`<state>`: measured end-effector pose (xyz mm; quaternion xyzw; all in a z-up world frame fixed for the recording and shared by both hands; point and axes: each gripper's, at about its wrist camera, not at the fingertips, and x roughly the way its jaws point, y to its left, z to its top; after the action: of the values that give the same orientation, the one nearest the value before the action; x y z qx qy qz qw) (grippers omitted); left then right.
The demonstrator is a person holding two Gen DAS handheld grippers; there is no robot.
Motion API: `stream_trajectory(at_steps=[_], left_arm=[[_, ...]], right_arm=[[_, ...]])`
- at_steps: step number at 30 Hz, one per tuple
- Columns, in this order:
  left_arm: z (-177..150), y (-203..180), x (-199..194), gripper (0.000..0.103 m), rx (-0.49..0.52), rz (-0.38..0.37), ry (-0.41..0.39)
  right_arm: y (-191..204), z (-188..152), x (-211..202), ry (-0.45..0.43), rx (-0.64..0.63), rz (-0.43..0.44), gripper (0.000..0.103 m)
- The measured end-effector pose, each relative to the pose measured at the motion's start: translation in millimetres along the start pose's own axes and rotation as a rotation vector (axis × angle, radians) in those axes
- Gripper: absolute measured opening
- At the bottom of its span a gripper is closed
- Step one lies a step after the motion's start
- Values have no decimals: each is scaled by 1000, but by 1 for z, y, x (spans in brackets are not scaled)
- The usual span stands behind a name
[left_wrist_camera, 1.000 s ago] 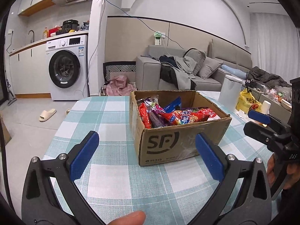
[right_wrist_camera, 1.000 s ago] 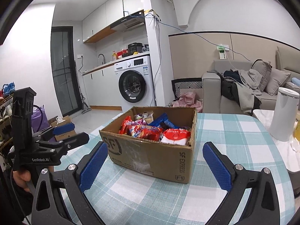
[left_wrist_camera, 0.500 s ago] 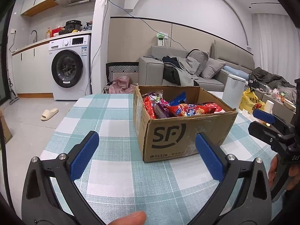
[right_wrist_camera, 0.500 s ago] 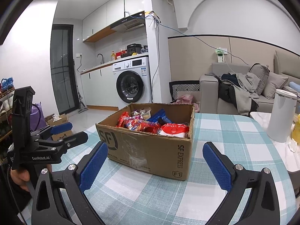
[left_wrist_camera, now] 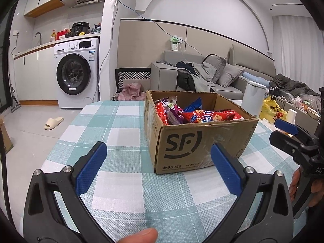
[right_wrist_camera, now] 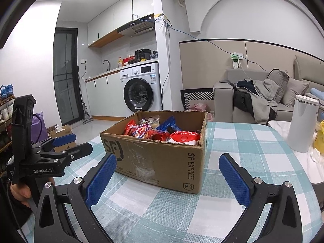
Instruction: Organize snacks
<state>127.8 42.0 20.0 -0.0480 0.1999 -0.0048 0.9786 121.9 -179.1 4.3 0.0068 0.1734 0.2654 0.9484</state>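
A brown SF cardboard box (left_wrist_camera: 202,143) stands open on the checked table (left_wrist_camera: 121,125); it also shows in the right wrist view (right_wrist_camera: 162,158). It holds several snack packets (left_wrist_camera: 202,116), red, purple and blue, also visible from the right (right_wrist_camera: 149,132). My left gripper (left_wrist_camera: 158,158) is open and empty, low over the table just in front of the box. My right gripper (right_wrist_camera: 166,172) is open and empty, near the box's front corner. Each gripper shows at the edge of the other's view, the right (left_wrist_camera: 291,133) and the left (right_wrist_camera: 66,145).
A white canister (right_wrist_camera: 301,123) stands at the table's right side, with a yellow bag (left_wrist_camera: 271,109) and a paper cup (left_wrist_camera: 291,115) beyond it. A sofa (left_wrist_camera: 202,75), a washing machine (left_wrist_camera: 77,73) and a slipper (left_wrist_camera: 53,122) lie beyond the table.
Both grippers have dropped lower and come closer to the box, so I see its side more and its contents less. Both stay open.
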Motion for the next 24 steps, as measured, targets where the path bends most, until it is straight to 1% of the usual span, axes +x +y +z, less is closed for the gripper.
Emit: stream_trajectory(at_steps=[7,24], left_arm=[[0,2,4,102,-4,0,3],[-1,1,5,102,0,-1,2]], right_arm=[[2,-1,-2,-15,-11,4,103],[9,-2,-3,-19,-46,0,103]])
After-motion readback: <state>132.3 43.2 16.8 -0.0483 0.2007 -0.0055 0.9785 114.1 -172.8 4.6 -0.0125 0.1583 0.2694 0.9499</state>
